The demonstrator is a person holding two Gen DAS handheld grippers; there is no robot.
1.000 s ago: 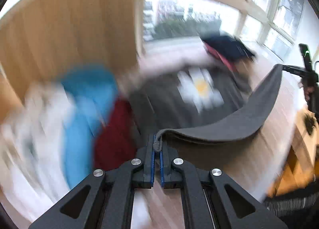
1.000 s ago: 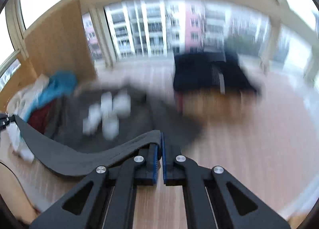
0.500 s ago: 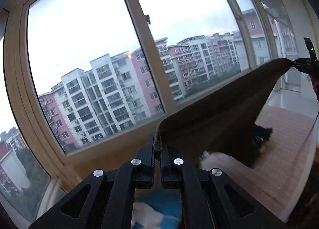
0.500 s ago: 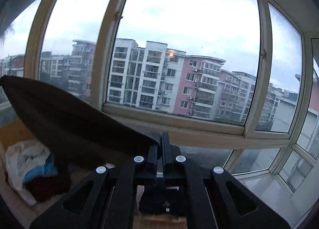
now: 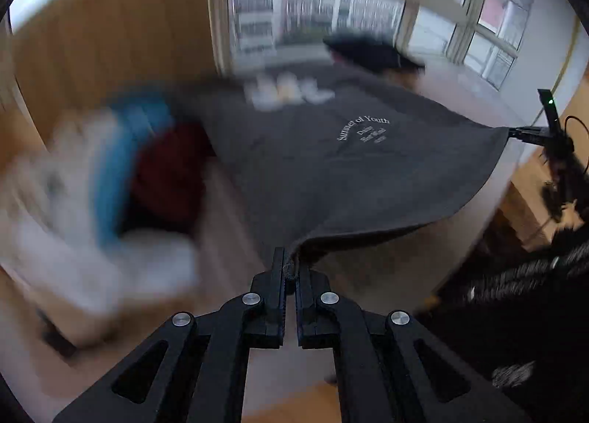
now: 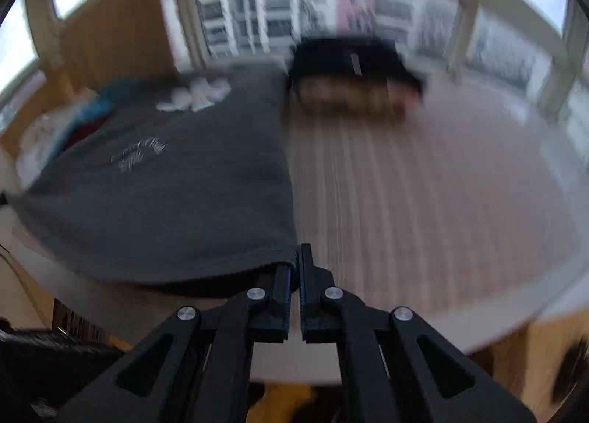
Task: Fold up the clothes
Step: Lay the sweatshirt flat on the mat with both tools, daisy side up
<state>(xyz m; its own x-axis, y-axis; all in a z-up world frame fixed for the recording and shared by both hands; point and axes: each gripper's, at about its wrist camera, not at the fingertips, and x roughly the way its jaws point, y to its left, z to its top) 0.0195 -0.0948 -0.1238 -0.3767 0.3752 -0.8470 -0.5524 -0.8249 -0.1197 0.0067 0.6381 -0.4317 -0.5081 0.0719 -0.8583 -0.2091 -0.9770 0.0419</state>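
Note:
A dark grey T-shirt [image 5: 331,165] with white lettering is stretched out flat over the wooden table [image 6: 423,183]. My left gripper [image 5: 289,268] is shut on one near corner of its hem. My right gripper [image 6: 296,268] is shut on the other near corner; it also shows at the right of the left wrist view [image 5: 515,133]. The shirt [image 6: 176,194] spreads to the left in the right wrist view, its white print [image 6: 195,95] at the far end. Both views are motion-blurred.
A pile of white, blue and dark red clothes [image 5: 110,180] lies at the table's left. A dark folded stack [image 6: 353,62] sits at the far side near the windows. Bare tabletop [image 6: 441,202] lies right of the shirt. The table's near edge [image 6: 368,360] is just below my grippers.
Both grippers swung up, lifting the shirt towards the windows, then came back down. The shirt now lies spread out, lettered side up, where before only its edge was raised.

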